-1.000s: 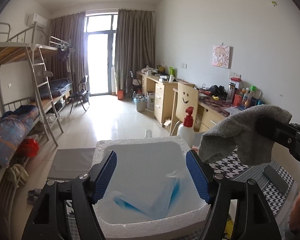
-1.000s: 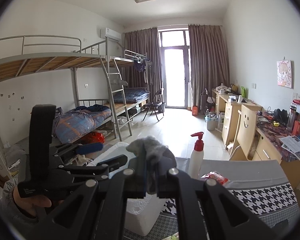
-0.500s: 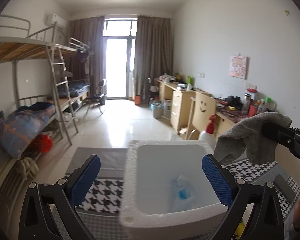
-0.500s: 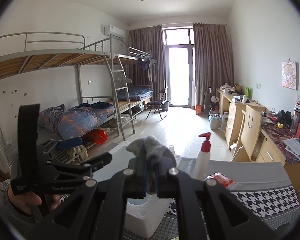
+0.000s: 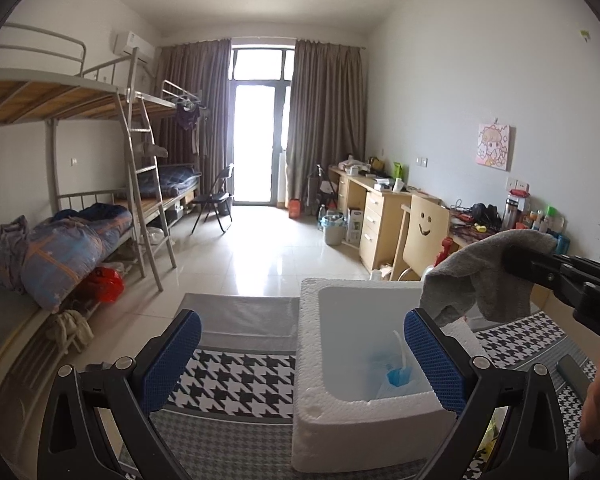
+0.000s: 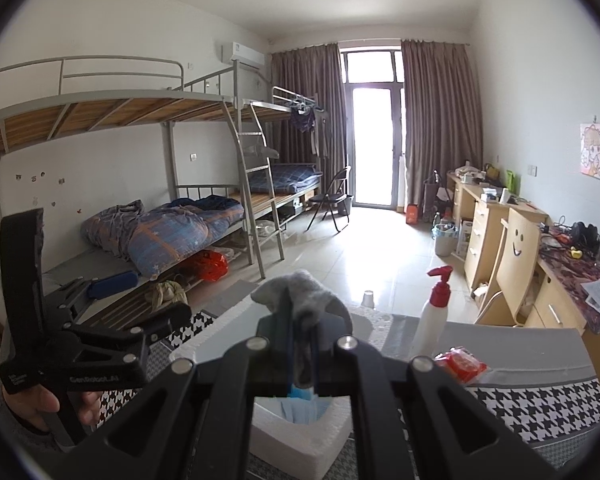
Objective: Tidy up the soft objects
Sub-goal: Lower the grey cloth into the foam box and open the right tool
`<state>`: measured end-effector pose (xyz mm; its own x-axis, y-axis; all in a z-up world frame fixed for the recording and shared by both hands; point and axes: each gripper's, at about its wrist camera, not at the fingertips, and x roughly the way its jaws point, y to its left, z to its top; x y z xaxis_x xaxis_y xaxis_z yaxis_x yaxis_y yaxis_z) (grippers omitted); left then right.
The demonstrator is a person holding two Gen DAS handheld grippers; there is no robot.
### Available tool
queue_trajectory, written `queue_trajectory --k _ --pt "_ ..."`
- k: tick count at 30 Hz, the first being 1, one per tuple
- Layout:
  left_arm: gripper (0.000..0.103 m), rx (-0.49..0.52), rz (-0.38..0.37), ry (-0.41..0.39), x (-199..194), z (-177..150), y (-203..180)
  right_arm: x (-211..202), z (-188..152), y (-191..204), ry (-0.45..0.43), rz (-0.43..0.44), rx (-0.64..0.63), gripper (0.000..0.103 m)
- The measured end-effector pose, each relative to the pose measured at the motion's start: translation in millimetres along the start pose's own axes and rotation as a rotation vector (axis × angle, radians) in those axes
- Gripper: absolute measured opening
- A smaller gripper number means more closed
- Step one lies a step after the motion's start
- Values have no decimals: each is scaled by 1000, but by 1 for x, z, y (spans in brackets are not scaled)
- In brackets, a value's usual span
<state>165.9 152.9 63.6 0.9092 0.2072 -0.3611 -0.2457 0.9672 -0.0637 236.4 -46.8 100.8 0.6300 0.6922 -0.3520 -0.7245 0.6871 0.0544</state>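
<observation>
Roughly midway: 1 blue mask already sits in the foam box. Right gripper fingers pinch a grey sock above it, not dropped yet. Left gripper fingers gape wide, holding nothing.

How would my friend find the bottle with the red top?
Find the table with the black-and-white checked cloth. Behind the white foam box, near the table's far edge, stands the white bottle. It is the only upright thing there, with a red pump on top.
</observation>
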Motion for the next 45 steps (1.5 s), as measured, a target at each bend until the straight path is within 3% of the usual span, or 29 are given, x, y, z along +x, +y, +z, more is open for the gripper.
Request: queue_trajectory --k 17,34,35,37,39,41,45 --pt "102 20 23 -51 -30 -14 6 23 -2 10 65 6 -11 9" --pt "102 -23 11 -53 -31 -25 13 47 -10 11 161 15 0 11" --pt "102 -28 9 -49 -30 -27 13 49 -9 11 169 26 2 14" --pt "102 -27 7 -45 -29 -29 12 53 -11 11 183 42 -3 32" --pt "102 -30 6 -44 -30 -31 12 52 -12 11 175 36 -15 67" --pt "102 -41 3 -46 -31 -31 14 50 -14 13 164 24 -29 76" --pt "102 -52 1 -43 -32 -33 14 47 -18 14 171 36 -26 76"
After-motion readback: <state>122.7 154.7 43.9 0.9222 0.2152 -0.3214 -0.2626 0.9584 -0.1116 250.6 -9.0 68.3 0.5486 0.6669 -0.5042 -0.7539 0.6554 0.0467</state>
